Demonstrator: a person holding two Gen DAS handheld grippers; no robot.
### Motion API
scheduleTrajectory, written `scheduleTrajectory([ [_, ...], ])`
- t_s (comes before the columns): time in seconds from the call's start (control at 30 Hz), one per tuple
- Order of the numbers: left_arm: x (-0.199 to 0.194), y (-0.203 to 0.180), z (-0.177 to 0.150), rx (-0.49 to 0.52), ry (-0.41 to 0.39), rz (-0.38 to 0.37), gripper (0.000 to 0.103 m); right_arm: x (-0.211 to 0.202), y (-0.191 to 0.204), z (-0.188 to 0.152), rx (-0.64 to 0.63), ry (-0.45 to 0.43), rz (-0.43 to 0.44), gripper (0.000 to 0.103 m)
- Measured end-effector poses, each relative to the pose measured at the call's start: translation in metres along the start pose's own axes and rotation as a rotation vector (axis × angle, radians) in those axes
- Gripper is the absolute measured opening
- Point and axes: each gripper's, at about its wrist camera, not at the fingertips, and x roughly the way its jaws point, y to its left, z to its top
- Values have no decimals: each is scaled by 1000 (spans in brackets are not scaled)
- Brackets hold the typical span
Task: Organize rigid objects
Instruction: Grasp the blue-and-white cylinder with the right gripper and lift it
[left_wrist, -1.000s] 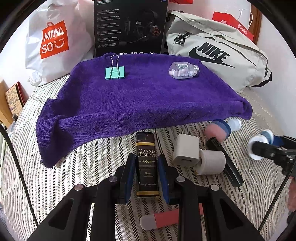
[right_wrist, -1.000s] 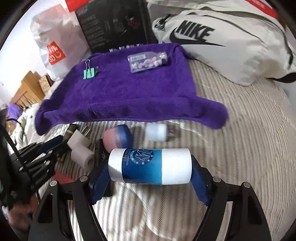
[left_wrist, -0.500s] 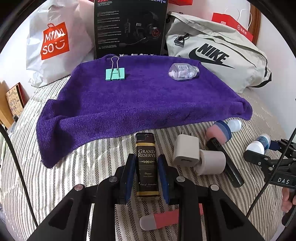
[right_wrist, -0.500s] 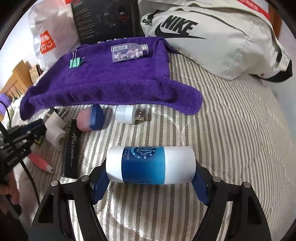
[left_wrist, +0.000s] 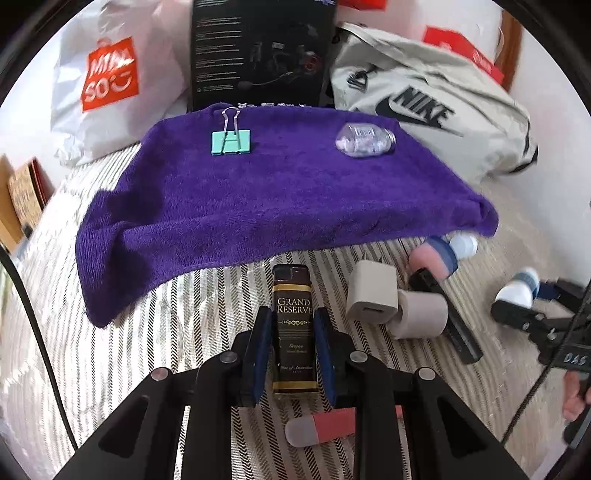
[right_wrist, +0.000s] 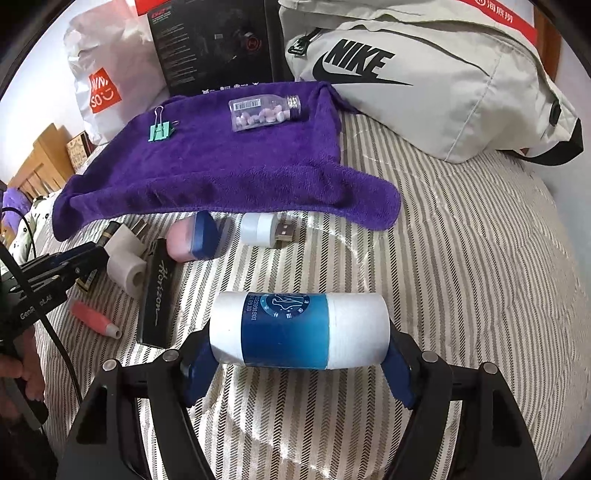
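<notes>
My left gripper (left_wrist: 293, 345) pinches a slim black "Grand Reserve" lighter (left_wrist: 294, 326) above the striped bedcover (right_wrist: 461, 266), just short of the purple towel (left_wrist: 280, 199), while my right gripper (right_wrist: 295, 360) clamps a white-and-blue cylindrical bottle (right_wrist: 299, 330) sideways by its ends, over the bedcover near the towel's corner.

- My way onto the purple towel (left_wrist: 280, 199) is open through its middle; only the binder clip (left_wrist: 231, 141) and pill bottle (left_wrist: 365, 140) sit along its far edge.
- Behind it, the black box (left_wrist: 258, 51) and grey bag (right_wrist: 424, 77) block me.
- Striped bedding (right_wrist: 461, 266) on my right lies free.
- The charger (left_wrist: 373, 291), paper roll (left_wrist: 421, 314) and black case (right_wrist: 159, 291) crowd the towel's near edge.
</notes>
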Motion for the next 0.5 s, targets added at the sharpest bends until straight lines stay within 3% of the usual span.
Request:
scheduleTrajectory([
  [0.13,1,-8,1,40,6,49,23,1,3,-2,-8,4,18,75],
  [0.5,-10,-6,7,31,5,45,22,-10,4,0,-15,-20,39,75],
])
